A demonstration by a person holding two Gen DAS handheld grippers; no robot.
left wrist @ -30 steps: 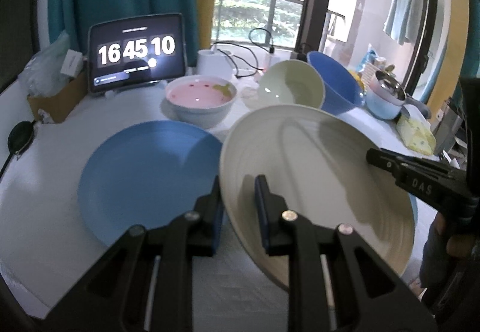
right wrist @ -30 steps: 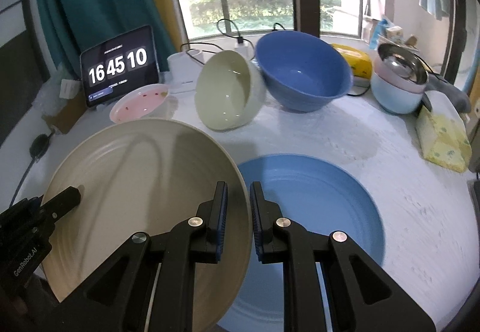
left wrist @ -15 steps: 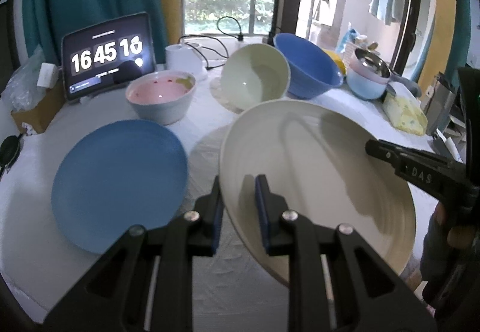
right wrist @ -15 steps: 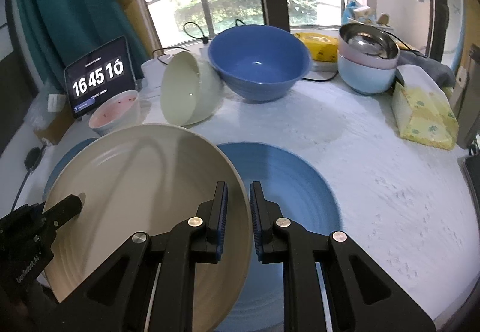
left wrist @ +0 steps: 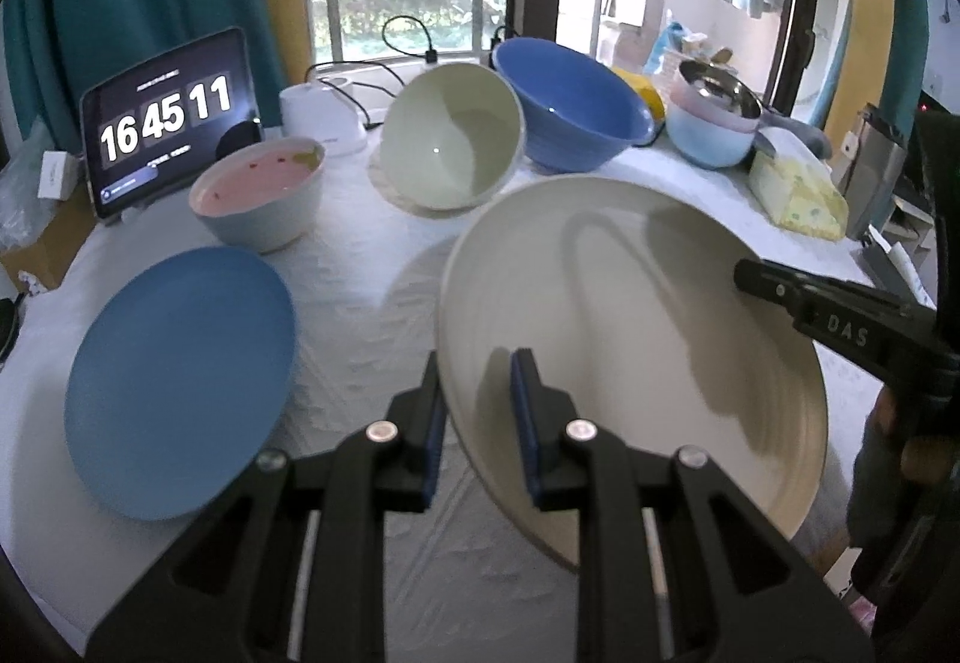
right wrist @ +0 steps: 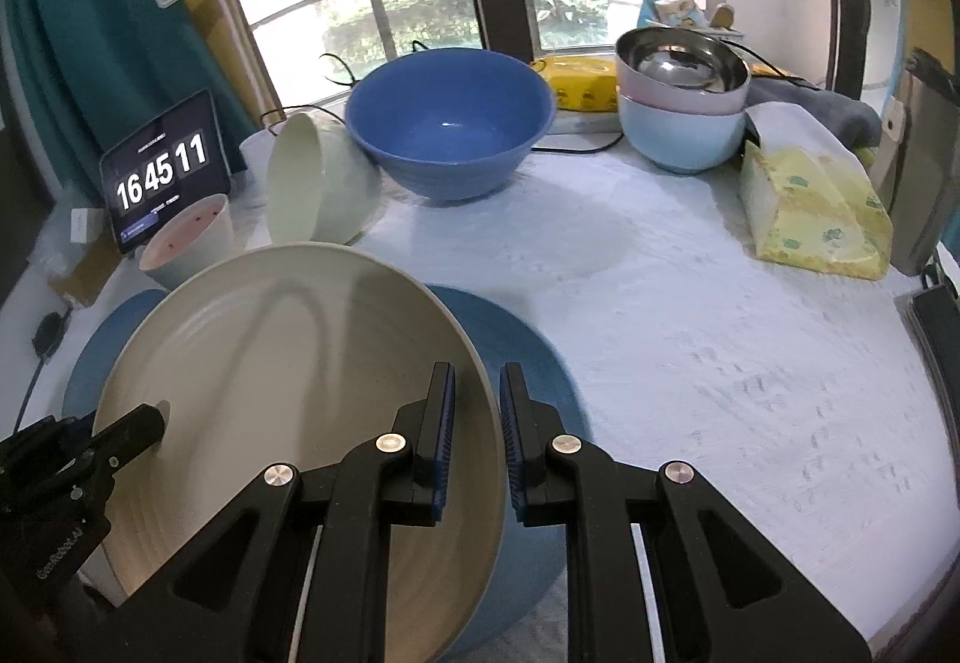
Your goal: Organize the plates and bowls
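We carry the wide cream ceramic plate (left wrist: 636,339) off the white textured tabletop (right wrist: 690,315), left gripper (left wrist: 477,417) and right gripper (right wrist: 477,423) each pinching opposite rims. It looks stiff, glazed, slippery and breakable, so we judge rim grips safest. A flat blue plate (left wrist: 174,381) lies at lower left, bowls crowd the window.
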